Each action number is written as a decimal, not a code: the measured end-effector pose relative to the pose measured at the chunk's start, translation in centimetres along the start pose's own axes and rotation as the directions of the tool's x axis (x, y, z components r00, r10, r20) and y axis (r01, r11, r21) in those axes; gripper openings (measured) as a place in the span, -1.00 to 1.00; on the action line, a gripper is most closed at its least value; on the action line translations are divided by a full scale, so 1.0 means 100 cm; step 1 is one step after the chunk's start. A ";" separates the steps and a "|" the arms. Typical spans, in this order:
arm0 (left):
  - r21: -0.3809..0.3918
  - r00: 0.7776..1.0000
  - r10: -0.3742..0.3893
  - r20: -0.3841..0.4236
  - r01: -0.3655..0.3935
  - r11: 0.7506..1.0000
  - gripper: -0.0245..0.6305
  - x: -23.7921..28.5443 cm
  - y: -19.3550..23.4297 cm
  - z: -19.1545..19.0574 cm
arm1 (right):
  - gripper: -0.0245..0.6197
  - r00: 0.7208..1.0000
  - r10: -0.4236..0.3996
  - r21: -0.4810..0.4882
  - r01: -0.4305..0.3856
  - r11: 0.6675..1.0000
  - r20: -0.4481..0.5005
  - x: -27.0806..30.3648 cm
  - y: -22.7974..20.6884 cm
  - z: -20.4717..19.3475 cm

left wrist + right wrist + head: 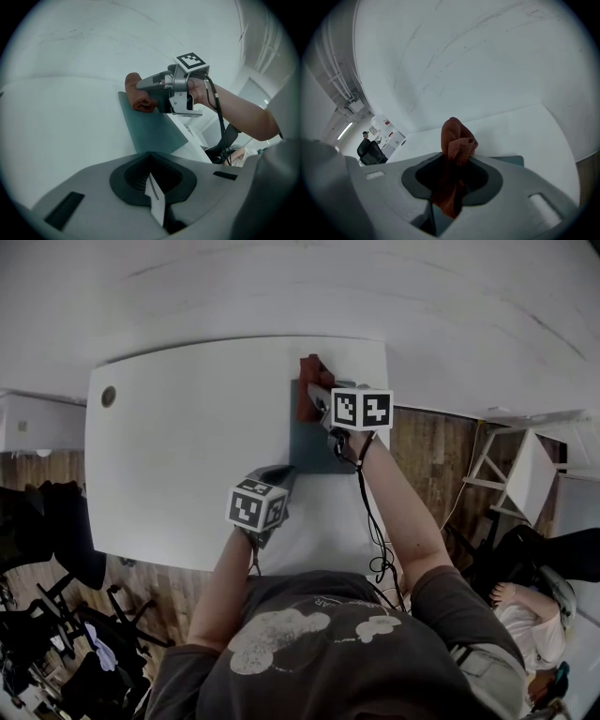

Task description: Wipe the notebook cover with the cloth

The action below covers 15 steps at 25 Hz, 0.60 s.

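On the white surface (178,456) the dark notebook (315,451) lies flat toward the right side; it looks thin, stiff and light enough to slide under a push, so it would want pinning at a near corner. The rust-red cloth (457,140) is soft and bunched, best pinched mid-wad with a fold left free to rub. The right tongs (451,180) are clenched on it at the notebook's far end, forearm stretched forward, while the left tongs (153,190) sit just short of the near edge, seemingly pressed together on nothing
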State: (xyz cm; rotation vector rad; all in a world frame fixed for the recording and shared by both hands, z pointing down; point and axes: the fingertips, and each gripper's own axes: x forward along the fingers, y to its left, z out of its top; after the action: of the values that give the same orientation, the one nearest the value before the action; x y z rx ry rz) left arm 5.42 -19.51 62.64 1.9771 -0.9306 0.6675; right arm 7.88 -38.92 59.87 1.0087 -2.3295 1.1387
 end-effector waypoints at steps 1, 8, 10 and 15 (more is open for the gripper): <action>0.000 1.000 0.001 -0.001 -0.001 1.000 -0.93 0.000 0.000 0.000 | -0.59 1.000 -0.003 0.002 0.003 1.000 0.000 -0.001 -0.002 0.000; -0.002 1.000 0.002 -0.002 -0.002 1.000 -0.93 -0.003 -0.001 -0.002 | -0.59 1.000 -0.024 0.022 0.024 0.999 0.010 -0.016 -0.013 -0.001; -0.004 1.000 -0.004 -0.005 0.004 1.000 -0.93 -0.003 0.000 -0.001 | -0.59 0.999 -0.030 0.023 0.030 0.999 0.011 -0.018 -0.016 -0.002; -0.009 1.000 -0.014 -0.010 0.014 1.000 -0.93 -0.004 -0.002 -0.001 | -0.59 0.999 -0.048 0.034 0.047 0.998 0.016 -0.031 -0.026 -0.004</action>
State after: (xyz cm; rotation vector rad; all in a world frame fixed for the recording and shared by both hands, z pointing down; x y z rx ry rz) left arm 5.31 -19.21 62.35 1.9693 -0.9109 0.6638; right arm 11.86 -38.34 59.74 1.0833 -2.2937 1.1588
